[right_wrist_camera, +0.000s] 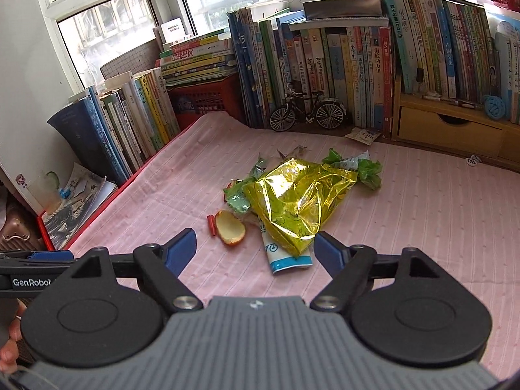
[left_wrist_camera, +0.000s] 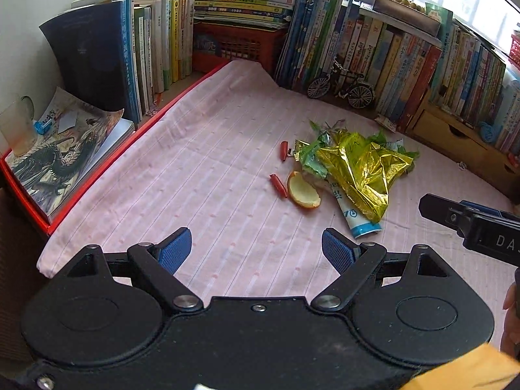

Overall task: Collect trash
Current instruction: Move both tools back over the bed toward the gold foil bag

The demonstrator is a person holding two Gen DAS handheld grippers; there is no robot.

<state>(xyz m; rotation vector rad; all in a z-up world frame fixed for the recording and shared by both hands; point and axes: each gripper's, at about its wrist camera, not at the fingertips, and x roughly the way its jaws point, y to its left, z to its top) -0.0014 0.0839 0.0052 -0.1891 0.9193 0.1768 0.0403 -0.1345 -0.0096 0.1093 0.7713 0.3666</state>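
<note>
A heap of trash lies on the pink cloth (left_wrist_camera: 211,169): a shiny yellow foil bag (left_wrist_camera: 360,165) (right_wrist_camera: 292,201), green wrappers (left_wrist_camera: 312,156) (right_wrist_camera: 367,169), a white and blue packet (left_wrist_camera: 360,224) (right_wrist_camera: 286,256), a piece of fruit peel (left_wrist_camera: 304,191) (right_wrist_camera: 230,227) and two red wrapper scraps (left_wrist_camera: 279,185) (left_wrist_camera: 283,150), one of them in the right wrist view (right_wrist_camera: 212,224). My left gripper (left_wrist_camera: 256,248) is open, short of the heap and to its left. My right gripper (right_wrist_camera: 255,250) is open too, its blue pads just short of the packet and foil bag.
Rows of upright books (left_wrist_camera: 406,65) (right_wrist_camera: 341,65) line the back and left sides, with a red crate (right_wrist_camera: 208,97), a model bicycle (right_wrist_camera: 307,112) and a wooden drawer unit (right_wrist_camera: 451,130). A red tray holding magazines (left_wrist_camera: 65,149) sits at the left. A hand (right_wrist_camera: 9,341) shows at the edge.
</note>
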